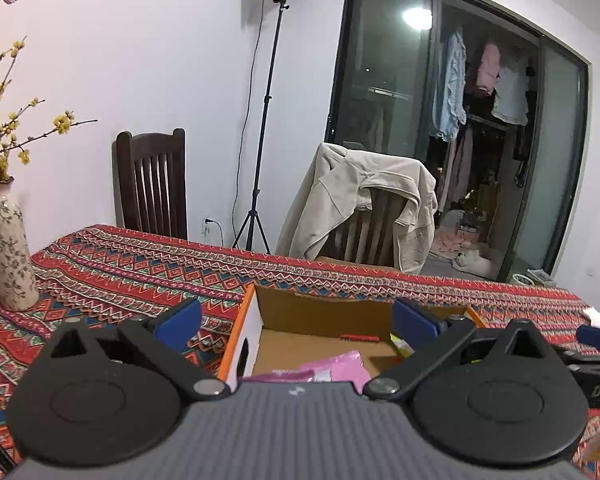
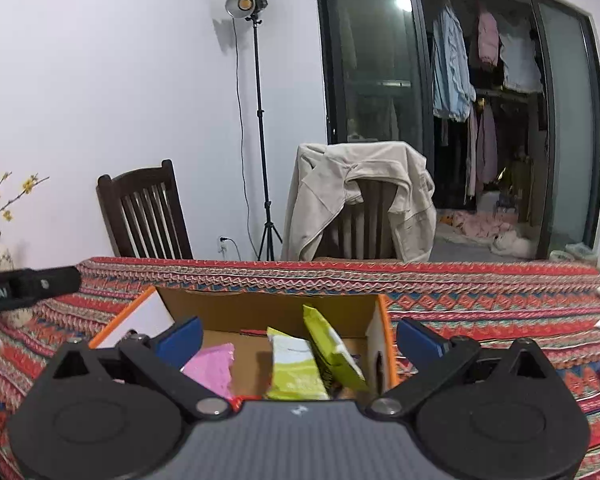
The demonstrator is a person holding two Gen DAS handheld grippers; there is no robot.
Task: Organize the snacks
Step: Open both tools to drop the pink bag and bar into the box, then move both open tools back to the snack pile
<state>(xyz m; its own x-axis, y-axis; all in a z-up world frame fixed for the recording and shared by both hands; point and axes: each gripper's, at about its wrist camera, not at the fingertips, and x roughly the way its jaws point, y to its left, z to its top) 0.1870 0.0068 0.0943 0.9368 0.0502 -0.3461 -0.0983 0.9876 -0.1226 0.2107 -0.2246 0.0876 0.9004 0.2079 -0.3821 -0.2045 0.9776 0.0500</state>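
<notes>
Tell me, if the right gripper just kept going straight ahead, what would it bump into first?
Probably the green snack packets standing in the cardboard box. The right gripper is open and empty, pointing over the box's inside. If it passed above them, the box's far wall comes next; depth is hard to judge.

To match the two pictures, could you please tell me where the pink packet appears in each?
Left wrist view: pink packet at bottom centre, inside the cardboard box.
Right wrist view: pink packet lower left of centre, in the box.
Shared landmark: the light stand.

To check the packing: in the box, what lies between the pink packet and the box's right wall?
Two green packets, leaning, in the right wrist view.
</notes>
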